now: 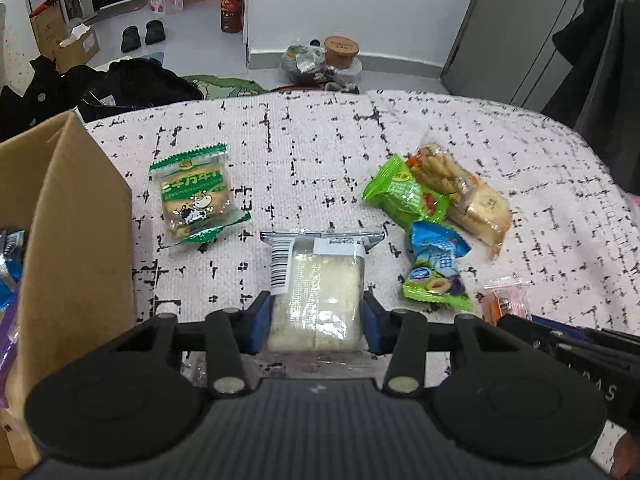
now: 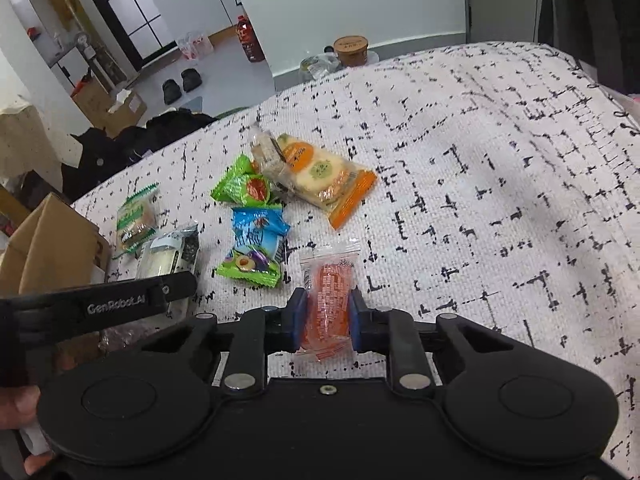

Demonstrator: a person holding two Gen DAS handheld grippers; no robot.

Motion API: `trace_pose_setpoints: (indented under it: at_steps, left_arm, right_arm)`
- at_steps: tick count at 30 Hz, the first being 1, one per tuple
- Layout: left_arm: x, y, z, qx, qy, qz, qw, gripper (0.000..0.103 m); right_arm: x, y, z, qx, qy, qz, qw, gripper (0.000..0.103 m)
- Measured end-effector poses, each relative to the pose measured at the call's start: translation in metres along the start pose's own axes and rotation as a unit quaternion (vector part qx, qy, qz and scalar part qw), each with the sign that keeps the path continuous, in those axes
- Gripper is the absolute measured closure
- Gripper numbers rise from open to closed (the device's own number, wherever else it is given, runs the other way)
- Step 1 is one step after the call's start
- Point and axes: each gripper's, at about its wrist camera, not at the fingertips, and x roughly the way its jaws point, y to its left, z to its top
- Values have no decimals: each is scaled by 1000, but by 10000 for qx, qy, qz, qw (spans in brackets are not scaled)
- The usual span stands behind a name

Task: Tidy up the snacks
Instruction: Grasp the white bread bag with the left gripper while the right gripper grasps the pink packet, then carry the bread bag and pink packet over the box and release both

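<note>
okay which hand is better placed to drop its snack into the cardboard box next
Left. The left gripper is clamped on the clear-wrapped white cake right beside the brown cardboard box. The right gripper, pinching the small orange candy packet, is on the far side from it.

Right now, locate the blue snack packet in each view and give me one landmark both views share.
Left wrist: the blue snack packet lies right of centre, just right of the left gripper.
Right wrist: the same packet lies left of centre, up-left of the right gripper.
Shared landmark: the cardboard box at each picture's left edge.
</note>
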Motion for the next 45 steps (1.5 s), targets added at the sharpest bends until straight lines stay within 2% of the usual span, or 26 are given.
trace_pose_setpoints:
  at_steps: [7,22,37,45]
  left_arm:
    - [-30,1,0,-47,-309,-73,9995,58]
    - [-86,24,-2,-249,-910,-236,9953,59]
    - [-132,74,-6,-739,-1321,-340,9879,59]
    - [-150,111,-14,-895,-1398,-149,9860,59]
  right_arm:
    - [-16,7,6,80,-174,79,9998,81]
    - [-48,47,12,-10,-629,322,9975,81]
    - [-67,99,5,-199,-900,778,9927,81]
    - [-65,129,0,-259,-933,1040,9899,81]
